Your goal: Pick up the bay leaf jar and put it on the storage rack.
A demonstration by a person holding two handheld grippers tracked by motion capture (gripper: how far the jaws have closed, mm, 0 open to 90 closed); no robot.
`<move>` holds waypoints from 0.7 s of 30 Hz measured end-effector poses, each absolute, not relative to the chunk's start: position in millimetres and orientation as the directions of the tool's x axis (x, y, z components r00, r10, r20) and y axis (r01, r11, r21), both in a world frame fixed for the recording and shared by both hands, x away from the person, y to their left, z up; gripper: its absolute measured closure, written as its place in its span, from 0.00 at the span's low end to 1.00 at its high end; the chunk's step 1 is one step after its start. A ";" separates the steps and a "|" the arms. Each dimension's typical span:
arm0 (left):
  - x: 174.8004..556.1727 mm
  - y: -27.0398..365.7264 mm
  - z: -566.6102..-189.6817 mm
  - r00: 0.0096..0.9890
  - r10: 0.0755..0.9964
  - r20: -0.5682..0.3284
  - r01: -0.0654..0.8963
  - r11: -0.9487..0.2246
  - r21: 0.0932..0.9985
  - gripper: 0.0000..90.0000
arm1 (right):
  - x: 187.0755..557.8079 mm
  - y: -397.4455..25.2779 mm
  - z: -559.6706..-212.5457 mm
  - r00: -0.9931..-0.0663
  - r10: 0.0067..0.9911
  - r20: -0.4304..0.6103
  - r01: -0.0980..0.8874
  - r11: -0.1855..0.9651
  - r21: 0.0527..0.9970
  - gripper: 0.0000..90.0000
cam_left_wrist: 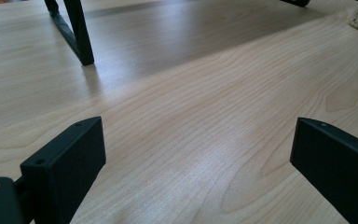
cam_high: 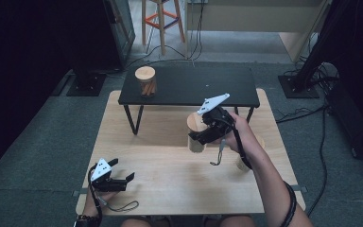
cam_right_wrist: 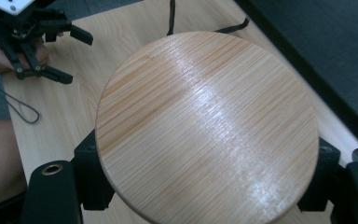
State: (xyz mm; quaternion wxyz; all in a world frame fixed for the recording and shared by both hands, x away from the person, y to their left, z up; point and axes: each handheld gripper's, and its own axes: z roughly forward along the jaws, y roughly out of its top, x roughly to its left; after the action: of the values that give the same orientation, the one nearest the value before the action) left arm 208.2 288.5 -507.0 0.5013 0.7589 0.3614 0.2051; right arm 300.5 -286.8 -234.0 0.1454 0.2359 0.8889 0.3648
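my right gripper (cam_high: 199, 137) clamped on the wooden-lidded jar (cam_right_wrist: 205, 126) beside the black shelf (cam_high: 189, 87), my left gripper (cam_high: 123, 176) wide, well apart from the shelf

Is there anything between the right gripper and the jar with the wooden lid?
No. The right gripper is already at the jar; its jaws stand on either side of the lid, with nothing visible between.

No readable text, label, brand, number or sign appears in any of the 3 views. The round wooden lid (cam_right_wrist: 207, 128) shows plain grain with no print, and the grey plates on the grippers carry no legible marking.
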 end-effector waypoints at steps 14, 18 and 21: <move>208.5 289.0 -507.1 0.657 0.752 -0.052 0.342 -0.235 0.910 0.04 | 314.6 -286.6 -199.5 -0.839 0.534 -0.101 0.307 0.618 0.724 0.28; 208.5 289.4 -507.0 0.658 0.751 -0.052 0.342 -0.236 0.910 0.04 | 318.1 -285.4 -191.0 -0.838 0.536 -0.105 0.303 0.616 0.727 0.28; 208.5 289.6 -507.2 0.658 0.751 -0.054 0.342 -0.234 0.910 0.04 | 320.6 -283.5 -184.5 -0.837 0.536 -0.109 0.301 0.618 0.726 0.28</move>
State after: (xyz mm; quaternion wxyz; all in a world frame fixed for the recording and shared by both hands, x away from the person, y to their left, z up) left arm 208.5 289.6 -507.2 0.5033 0.7587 0.3601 0.2035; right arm 320.6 -283.5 -184.5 0.1597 0.2364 0.8852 0.3676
